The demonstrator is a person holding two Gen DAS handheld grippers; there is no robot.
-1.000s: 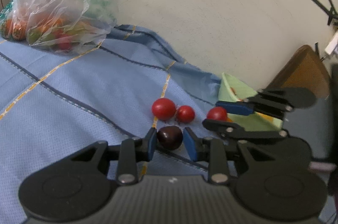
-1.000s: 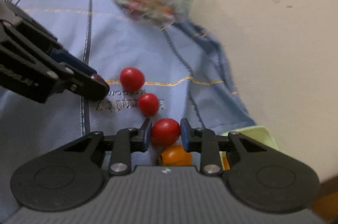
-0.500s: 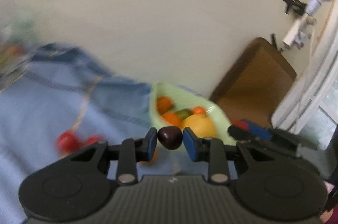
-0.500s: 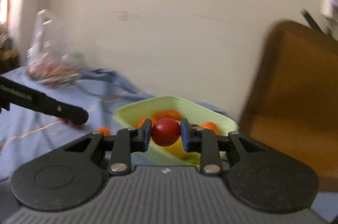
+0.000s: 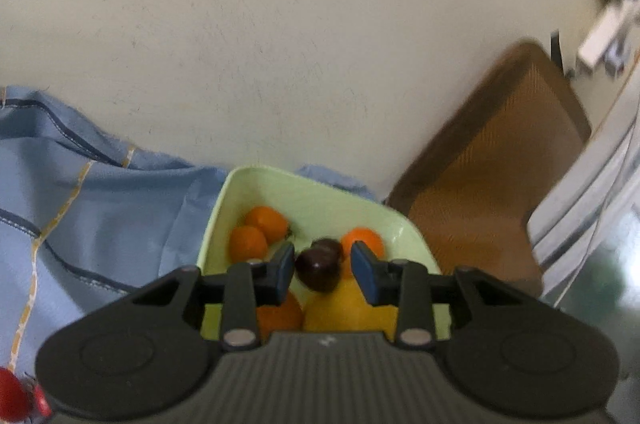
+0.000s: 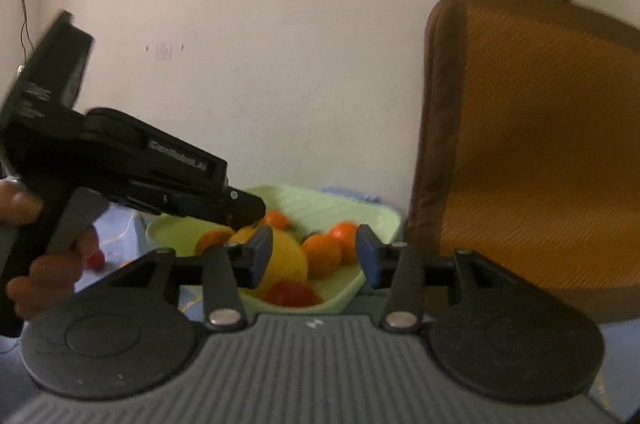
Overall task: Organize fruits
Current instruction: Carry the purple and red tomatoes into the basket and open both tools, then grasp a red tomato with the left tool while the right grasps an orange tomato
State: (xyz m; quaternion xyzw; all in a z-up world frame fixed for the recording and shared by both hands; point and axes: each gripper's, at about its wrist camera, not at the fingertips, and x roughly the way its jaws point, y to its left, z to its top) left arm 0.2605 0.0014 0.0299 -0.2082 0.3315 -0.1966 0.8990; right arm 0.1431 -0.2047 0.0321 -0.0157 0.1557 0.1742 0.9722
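Note:
A pale green bowl (image 5: 248, 184) sits on the blue cloth against the wall and holds several orange fruits (image 5: 256, 242) and a large yellow fruit (image 5: 348, 310). My left gripper (image 5: 323, 266) is open above the bowl; a dark plum (image 5: 318, 270) sits loose between its pads, clear of both. My right gripper (image 6: 314, 256) is open over the same bowl (image 6: 380, 220); a red tomato (image 6: 290, 294) lies in the bowl below it. The left gripper body (image 6: 120, 160) reaches over the bowl from the left.
A blue checked cloth (image 5: 80, 208) covers the surface to the left. Two red tomatoes (image 5: 14, 398) lie on it at the bottom left. A brown chair back (image 6: 532, 144) stands right of the bowl. The cream wall is close behind.
Both grippers moved over the bowl and opened. The dark plum left the left gripper's pads and the red tomato dropped from the right gripper into the bowl.

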